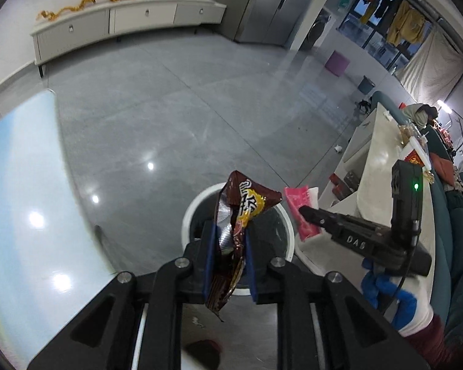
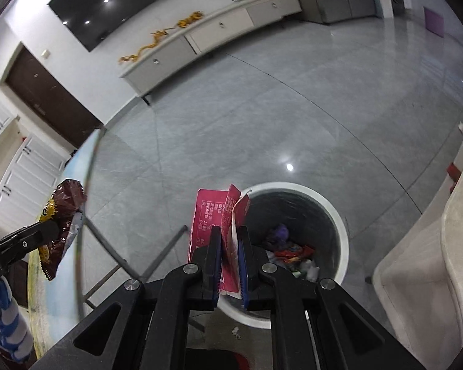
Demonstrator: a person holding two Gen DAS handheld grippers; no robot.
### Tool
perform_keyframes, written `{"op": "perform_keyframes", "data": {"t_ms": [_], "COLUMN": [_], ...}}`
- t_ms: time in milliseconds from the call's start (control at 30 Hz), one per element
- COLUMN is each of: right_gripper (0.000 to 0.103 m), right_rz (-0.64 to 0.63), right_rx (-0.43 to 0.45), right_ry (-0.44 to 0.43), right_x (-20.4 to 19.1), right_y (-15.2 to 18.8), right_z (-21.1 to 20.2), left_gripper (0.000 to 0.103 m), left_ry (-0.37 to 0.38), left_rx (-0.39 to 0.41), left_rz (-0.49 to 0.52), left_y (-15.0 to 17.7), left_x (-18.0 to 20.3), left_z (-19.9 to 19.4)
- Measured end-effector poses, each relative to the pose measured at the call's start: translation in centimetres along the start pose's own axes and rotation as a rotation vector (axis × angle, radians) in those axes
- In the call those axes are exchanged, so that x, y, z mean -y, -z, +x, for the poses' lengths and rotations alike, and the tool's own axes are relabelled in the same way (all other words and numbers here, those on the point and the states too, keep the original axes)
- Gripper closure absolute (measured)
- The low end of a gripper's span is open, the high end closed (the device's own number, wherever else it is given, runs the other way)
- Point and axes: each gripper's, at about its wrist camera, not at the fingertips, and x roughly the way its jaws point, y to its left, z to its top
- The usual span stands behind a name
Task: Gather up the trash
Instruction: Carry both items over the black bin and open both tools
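1. Your left gripper is clamped on a brown snack wrapper, held above the white trash bin.
2. Your right gripper pinches a pink packet over the bin's near rim, with litter inside.

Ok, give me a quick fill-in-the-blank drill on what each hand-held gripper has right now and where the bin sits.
1. The left hand-held gripper is shut on a ____ snack wrapper.
2. The right hand-held gripper clamps a ____ packet.
3. Both pieces of trash are held above the white-rimmed ____.
4. That container already holds ____.

Missing words: brown; pink; trash bin; trash
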Motion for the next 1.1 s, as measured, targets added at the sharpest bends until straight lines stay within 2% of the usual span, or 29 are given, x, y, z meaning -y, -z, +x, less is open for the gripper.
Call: {"op": "perform_keyframes", "data": {"t_ms": [200, 233, 333, 367, 400, 500, 533, 800, 900, 1000, 1100], "right_gripper": [0.091, 0.091, 0.091, 0.089, 0.085, 0.071, 0.069, 0.067, 0.065, 0.055, 0.054], "right_rz": [0.026, 0.025, 0.024, 0.026, 0.029, 0.043, 0.046, 0.048, 0.028, -0.005, -0.047], "right_rx": [-0.044, -0.05, -0.065, -0.072, -0.075, -0.078, -0.079, -0.051, -0.018, 0.03, 0.068], "right_ry": [0.004, 0.006, 0.021, 0.027, 0.032, 0.047, 0.054, 0.065, 0.057, 0.037, 0.01], "right_x": [2.2, 2.5, 3.3, 3.6, 3.8, 4.4, 4.6, 4.7, 3.3, 1.0, -1.6], "right_y": [-0.5, -0.5, -0.8, -0.8, -0.6, -0.1, 0.0, 0.4, 0.2, 0.1, 0.0], "right_z": [2.0, 2.2, 3.2, 3.5, 3.6, 3.8, 3.8, 2.4, 1.0, -0.8, -2.3], "left_gripper": [0.08, 0.078, 0.062, 0.054, 0.052, 0.052, 0.052, 0.052, 0.05, 0.041, 0.04], "left_ry": [0.04, 0.046, 0.087, 0.092, 0.097, 0.109, 0.109, 0.073, 0.044, 0.008, -0.039], "left_rx": [-0.038, -0.042, -0.062, -0.064, -0.063, -0.067, -0.068, -0.017, 0.025, 0.078, 0.131], "left_rz": [-0.053, -0.064, -0.108, -0.116, -0.123, -0.132, -0.131, -0.107, -0.093, -0.092, -0.106], "left_y": [-1.1, -1.2, -1.4, -1.5, -1.7, -1.6, -1.4, -0.6, -0.1, 0.5, 1.5], "left_x": [1.0, 0.8, 0.4, 0.4, 0.5, 0.9, 0.9, 1.7, 1.4, 0.7, -0.7], "left_z": [3.9, 4.3, 5.4, 5.7, 6.0, 6.3, 6.3, 3.4, 1.1, -1.5, -4.3]}}
